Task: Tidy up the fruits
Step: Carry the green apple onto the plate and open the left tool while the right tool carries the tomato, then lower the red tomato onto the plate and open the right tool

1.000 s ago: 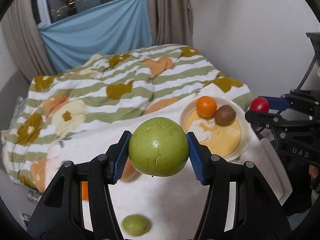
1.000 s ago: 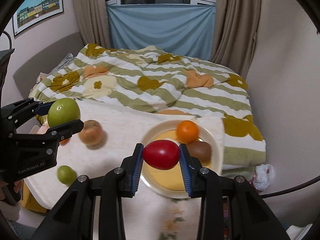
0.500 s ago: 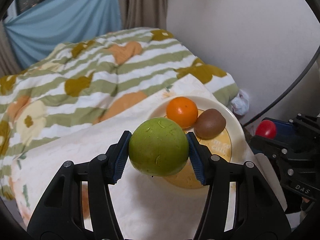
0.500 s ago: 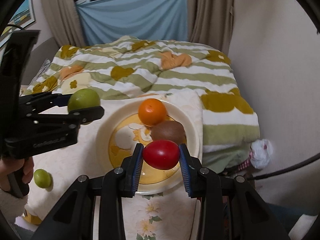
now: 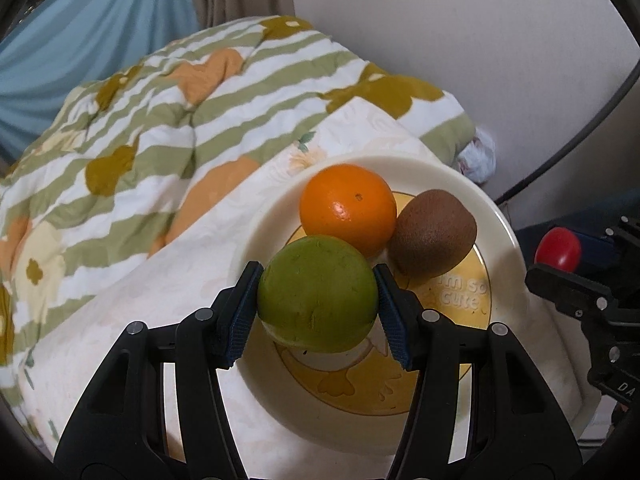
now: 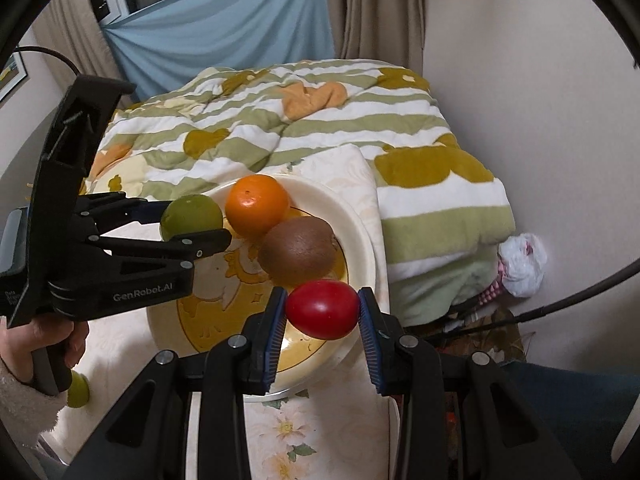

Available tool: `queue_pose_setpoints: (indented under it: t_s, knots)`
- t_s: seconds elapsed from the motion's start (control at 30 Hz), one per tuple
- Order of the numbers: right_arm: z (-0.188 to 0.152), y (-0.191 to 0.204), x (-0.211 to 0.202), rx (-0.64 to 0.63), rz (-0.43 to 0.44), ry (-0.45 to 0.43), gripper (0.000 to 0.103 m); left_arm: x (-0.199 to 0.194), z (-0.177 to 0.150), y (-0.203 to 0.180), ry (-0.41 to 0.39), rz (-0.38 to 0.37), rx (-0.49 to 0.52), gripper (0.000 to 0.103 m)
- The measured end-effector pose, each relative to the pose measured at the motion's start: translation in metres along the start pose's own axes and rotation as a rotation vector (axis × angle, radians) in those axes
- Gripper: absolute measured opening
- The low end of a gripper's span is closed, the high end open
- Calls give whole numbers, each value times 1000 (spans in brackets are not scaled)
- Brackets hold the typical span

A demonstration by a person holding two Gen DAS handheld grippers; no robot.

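- Two tools work over a bed (image 6: 420, 200) pushed into a corner of pale walls, with a blue cloth (image 6: 224, 36) and beige curtains (image 6: 376, 8) behind it.
- The bed carries a quilt (image 5: 168, 120) striped green and white with orange and mustard shapes, and a cream floral cloth (image 5: 160, 320) spread over its near end.
- A cream plate (image 5: 496, 216) with a yellow cartoon centre sits on that cloth close to the bed's right edge; an orange (image 5: 348, 206) and a brown kiwi (image 5: 434, 238) lie touching on its far half.
- The left tool (image 5: 318, 296) pinches a large green apple (image 5: 318, 292) between its blue pads, just above the plate's centre and in front of the orange; whether the apple touches the orange or the plate cannot be told.
- The right tool (image 6: 322, 310) is clamped on a small, glossy red tomato (image 6: 322, 309), hovering over the plate's near right rim, just in front of the kiwi.
- The apple looks matt, its skin flecked with pale marks.
- A smaller green fruit (image 6: 78, 390) lies on the cloth near the bed's left edge, partly hidden by the person's hand (image 6: 48, 340).
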State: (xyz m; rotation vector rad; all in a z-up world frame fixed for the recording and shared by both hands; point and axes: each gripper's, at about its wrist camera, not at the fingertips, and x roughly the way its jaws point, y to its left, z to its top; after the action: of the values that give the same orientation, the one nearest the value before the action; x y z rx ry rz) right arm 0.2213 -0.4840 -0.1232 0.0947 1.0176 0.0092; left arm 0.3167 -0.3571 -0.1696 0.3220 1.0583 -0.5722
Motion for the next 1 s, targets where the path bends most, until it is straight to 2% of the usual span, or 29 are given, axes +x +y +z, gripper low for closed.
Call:
queue_pose_setpoints:
  t_s: [0.1,0.13,0.17,0.2,0.23,0.43,0.6,0.8,1.0]
  knots:
    - [0,-4,1,17,-4,3,33,0,1,-3,-5,13,23,65]
    - [0,-5,0,21,-6,2,33,-2,2,-4,-13,21,31,76]
    - [0,-5,0,24,-9,1,33,-4,3,-4,-21,33,34,94]
    - [0,-6,-1,27,-11,0,33,-7,4,-3,-33,50,33,101]
    - [0,-8,-3,31,-12,-1,33,-11,4,-3,-48,60,30,103]
    - [0,-15,-17,40,-24,-17,33,-31,0,9,-54,53,-28,103]
    - [-1,-15,-17,1,-16,-14,33,-52,-13,21,-60,101,-77,103]
    - [-1,-5,-5,-64,42,20,33,-73,-37,33,-48,143,-159,103]
    - [-1,3,8,-109,94,26,33,-90,-59,35,-47,180,-195,103]
